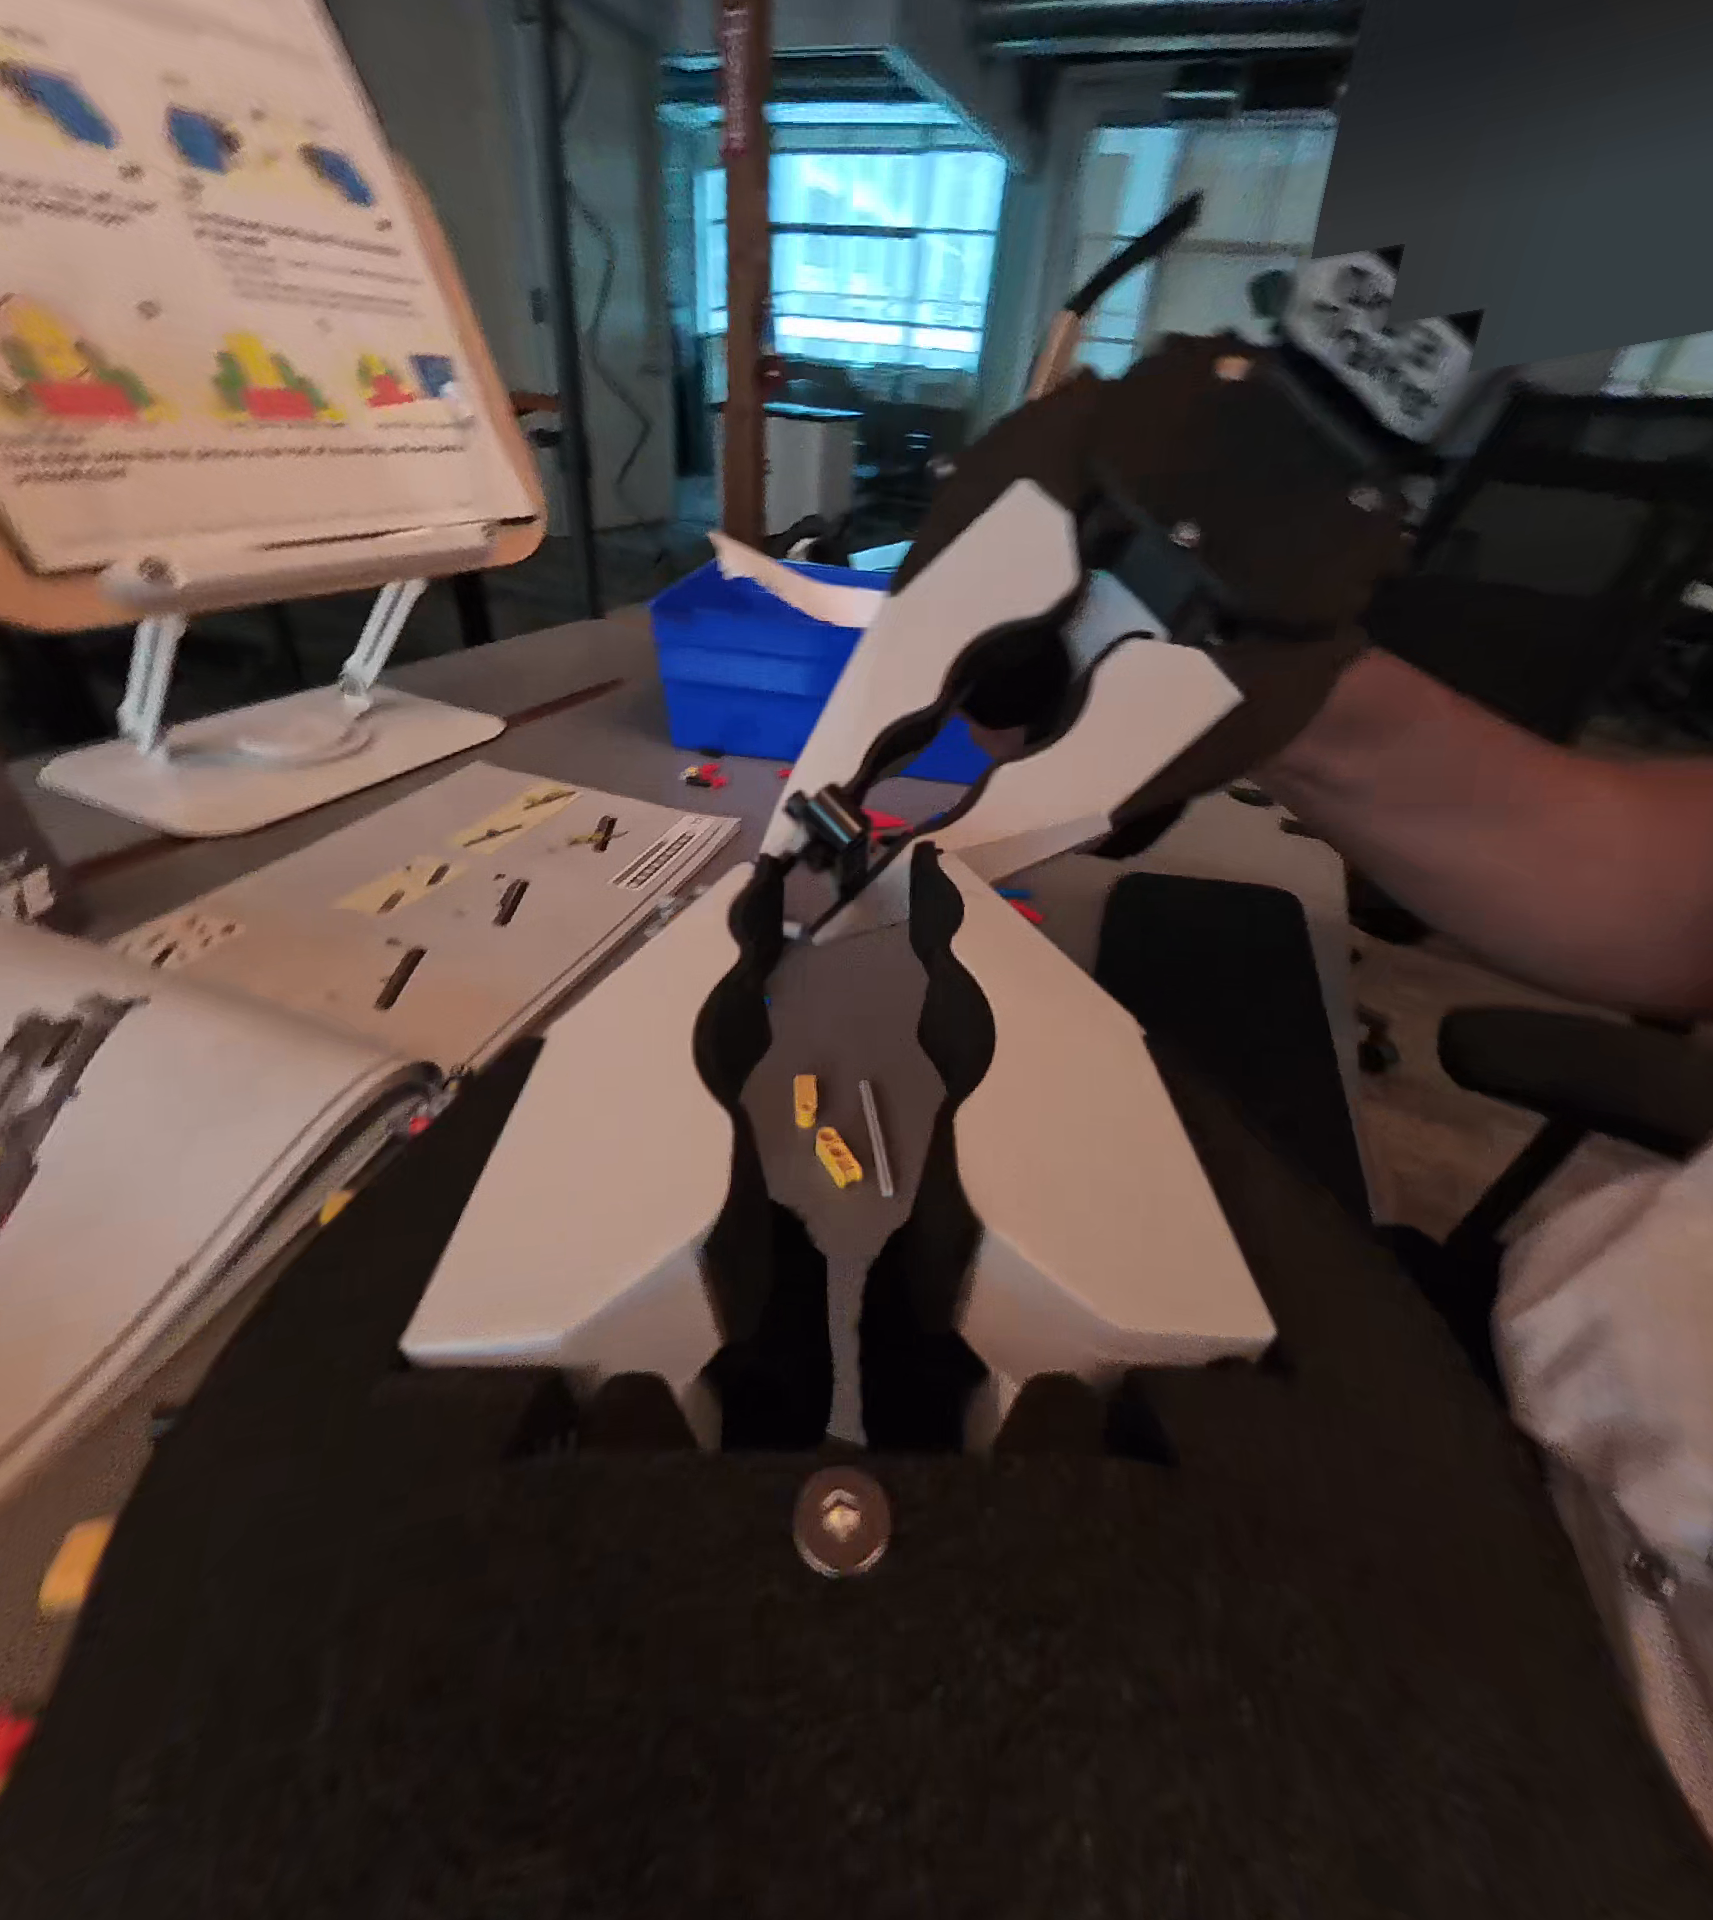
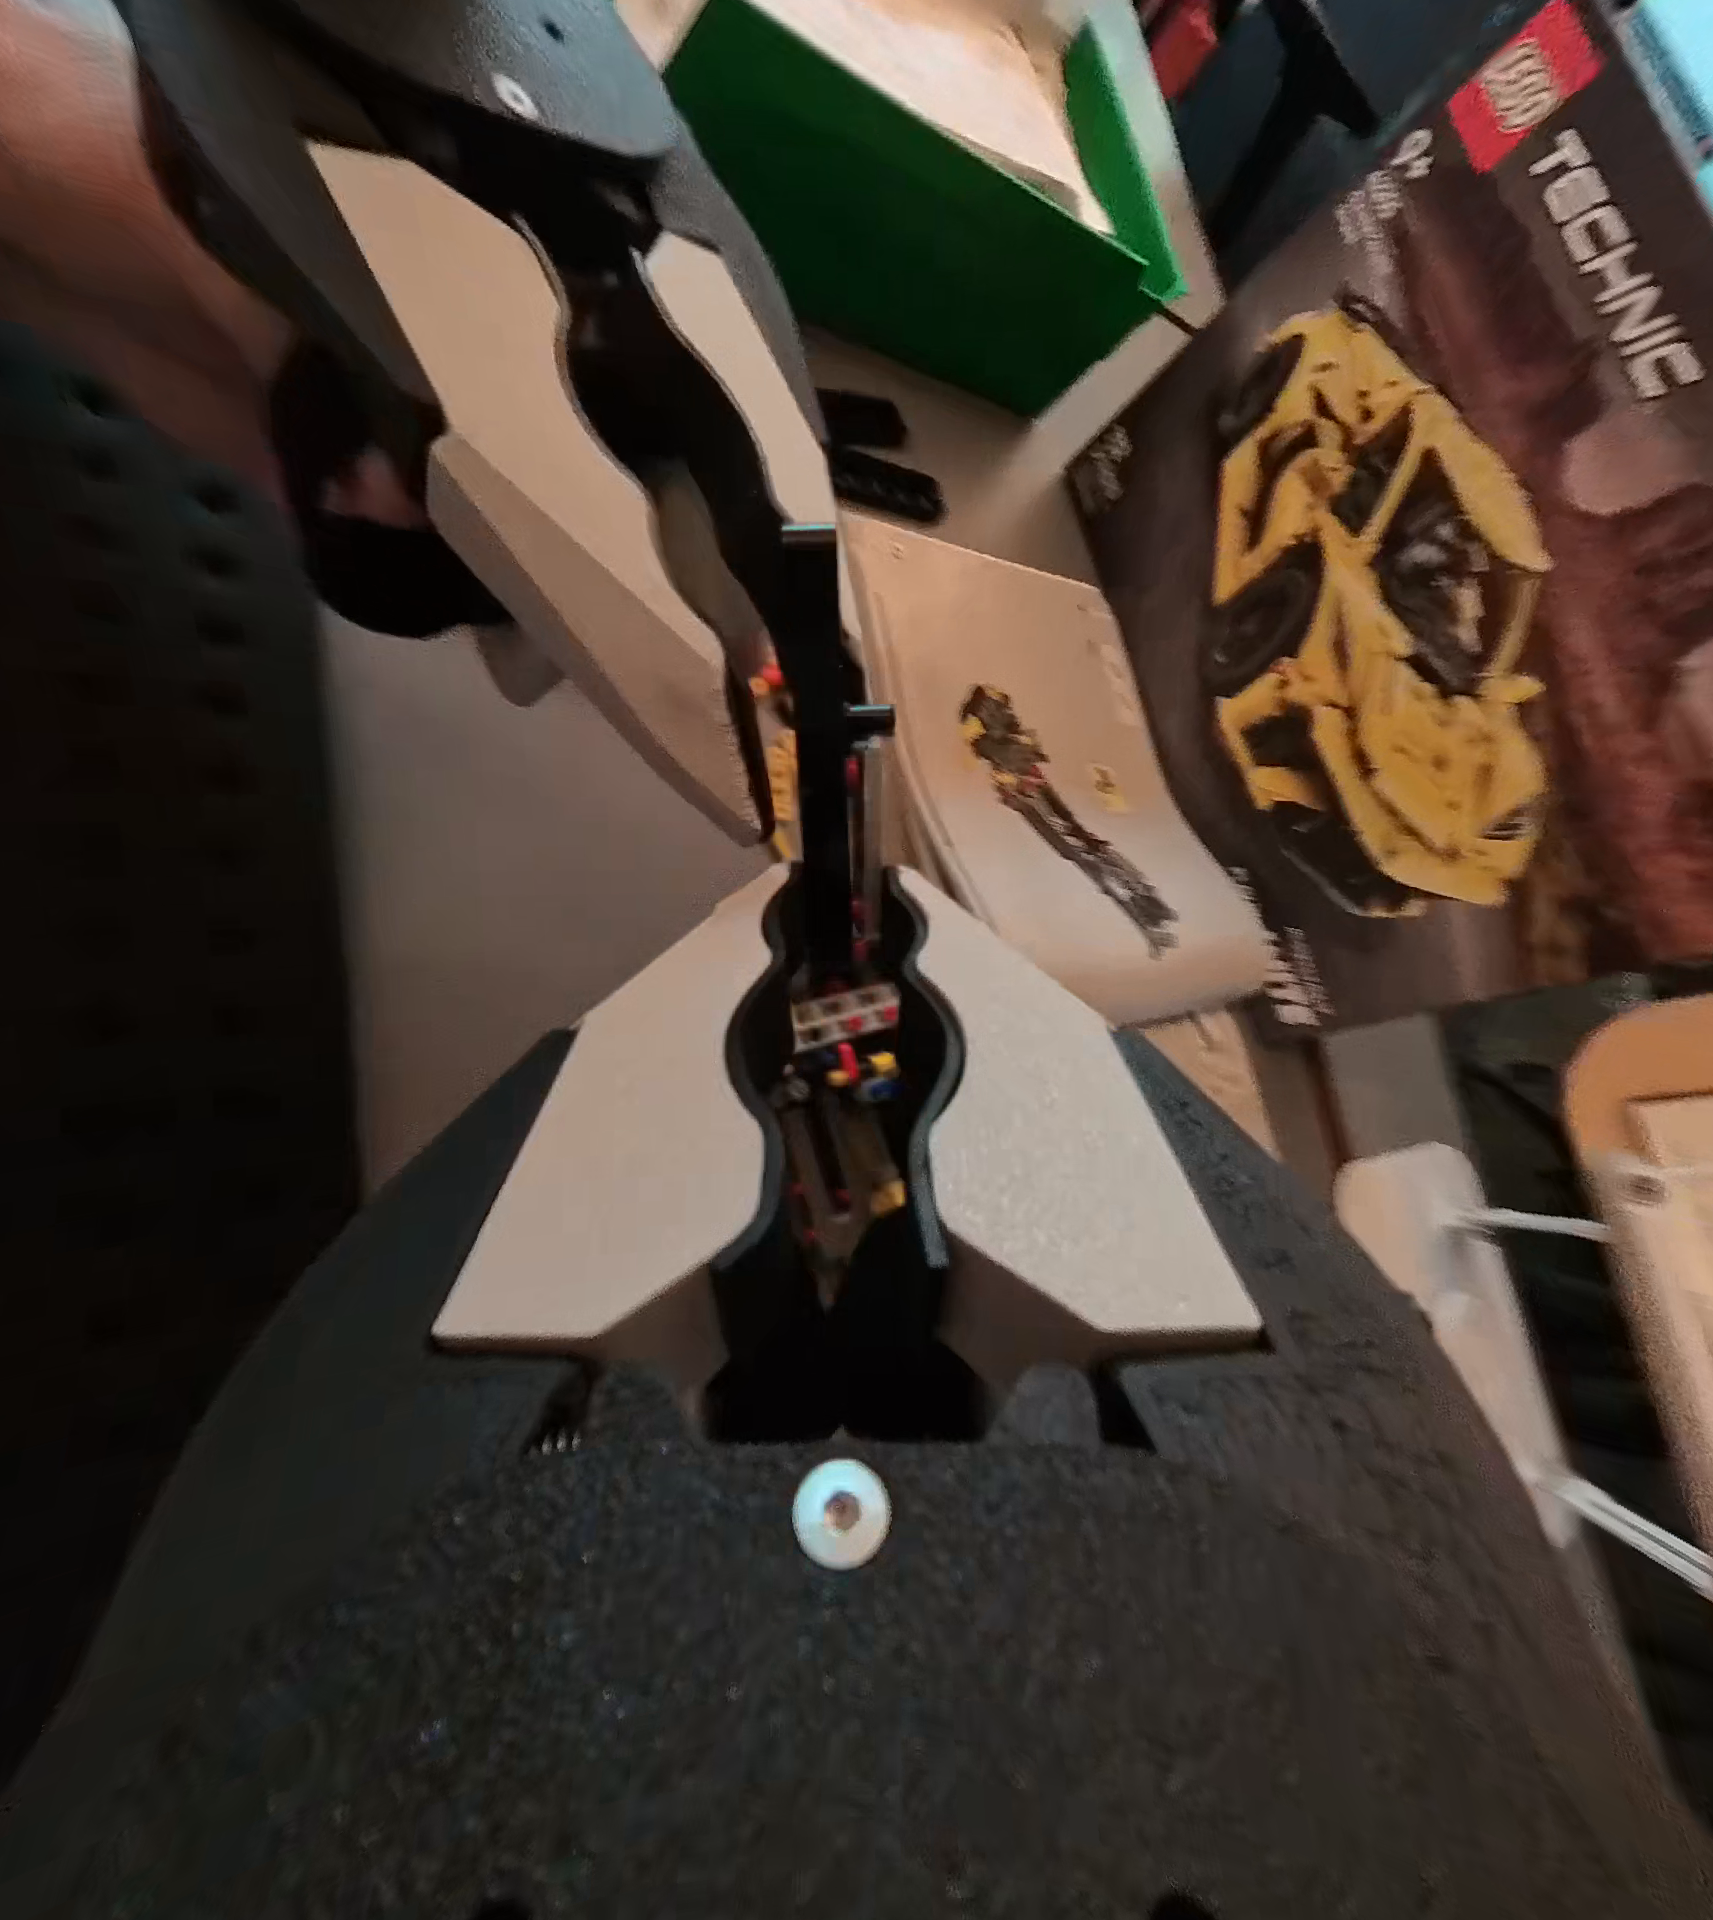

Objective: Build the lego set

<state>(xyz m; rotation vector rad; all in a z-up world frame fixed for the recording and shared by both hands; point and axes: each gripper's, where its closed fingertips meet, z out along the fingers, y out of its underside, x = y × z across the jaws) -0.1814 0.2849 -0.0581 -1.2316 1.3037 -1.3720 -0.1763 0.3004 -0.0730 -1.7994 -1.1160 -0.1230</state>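
Observation:
My right gripper (image 2: 836,894) is shut on a long black lego assembly (image 2: 816,727) with grey, red and yellow parts, held above the table. In the left wrist view the right gripper (image 1: 831,847) comes in from the upper right, and the assembly's end (image 1: 831,821) sits just beyond my left fingertips. My left gripper (image 1: 841,883) is open, its jaws apart beside that end. It also shows at the upper left of the right wrist view (image 2: 790,800). Two small yellow pieces (image 1: 838,1156) and a grey axle (image 1: 876,1138) lie on the table below the left jaws.
An open instruction booklet (image 1: 312,987) lies at the left, with a sheet on a white stand (image 1: 156,312) behind it. A blue bin (image 1: 758,665) stands at the back. A person's arm (image 1: 1506,831) and a black chair are at the right. A green box (image 2: 914,208) and the set box (image 2: 1454,623) lie beyond. My two grippers' fingertips are within a few centimetres of each other.

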